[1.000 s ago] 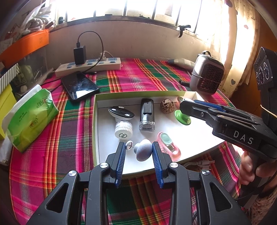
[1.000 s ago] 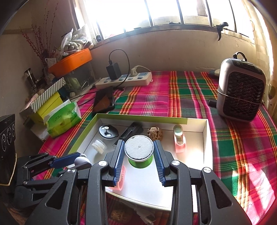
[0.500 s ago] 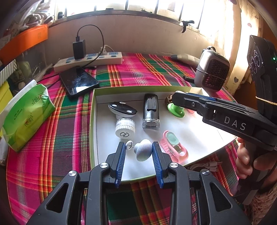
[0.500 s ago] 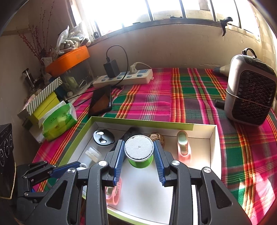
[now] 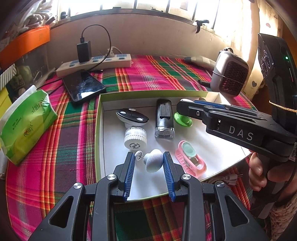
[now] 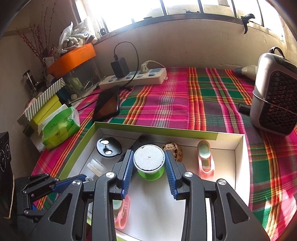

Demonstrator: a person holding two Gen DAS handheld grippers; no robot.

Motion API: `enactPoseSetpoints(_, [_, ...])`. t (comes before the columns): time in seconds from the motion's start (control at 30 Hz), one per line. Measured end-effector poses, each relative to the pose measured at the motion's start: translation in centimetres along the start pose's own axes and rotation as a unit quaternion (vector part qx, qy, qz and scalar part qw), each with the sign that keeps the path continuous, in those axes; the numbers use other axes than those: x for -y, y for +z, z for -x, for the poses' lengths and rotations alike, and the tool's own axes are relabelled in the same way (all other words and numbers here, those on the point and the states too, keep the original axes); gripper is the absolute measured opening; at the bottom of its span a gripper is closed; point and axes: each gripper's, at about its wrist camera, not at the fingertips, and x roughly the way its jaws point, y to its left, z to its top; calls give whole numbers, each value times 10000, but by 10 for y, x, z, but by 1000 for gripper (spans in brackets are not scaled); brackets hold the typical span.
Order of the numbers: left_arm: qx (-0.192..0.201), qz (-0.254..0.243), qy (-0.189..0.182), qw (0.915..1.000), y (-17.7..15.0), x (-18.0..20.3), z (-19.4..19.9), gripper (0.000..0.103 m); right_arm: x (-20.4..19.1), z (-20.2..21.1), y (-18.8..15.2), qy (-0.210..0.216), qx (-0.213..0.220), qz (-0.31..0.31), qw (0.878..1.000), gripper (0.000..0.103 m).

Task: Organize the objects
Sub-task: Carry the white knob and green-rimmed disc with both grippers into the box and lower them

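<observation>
Jaws grip: left gripper a rounded fabric knob, right gripper a green spool.

Bare tray floor beside pink clip

A tabletop is covered with a checked cloth in pink, green and orange. Behind it a plain tan wall is seen, with a dark ledge along its top. Above the ledge a window with dark bars is filled with bright white light. A curtain with small hearts is hung at the right side in the left view. Sun patches are thrown on the cloth at the right. Shelves packed with boxes are set at the left.
</observation>
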Motion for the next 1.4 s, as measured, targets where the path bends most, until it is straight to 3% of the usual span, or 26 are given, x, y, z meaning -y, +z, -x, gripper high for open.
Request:
enactPoseSetpoints(0.63, [-20, -27, -63, 10000, 2, 2, -3, 29, -2, -5, -3, -99, -90, 112, 9998, 36])
enactPoseSetpoints(1.4, [9, -158, 213, 9996, 3, 4, -6, 29, -2, -6, -3, -51, -55, 71, 9999, 36])
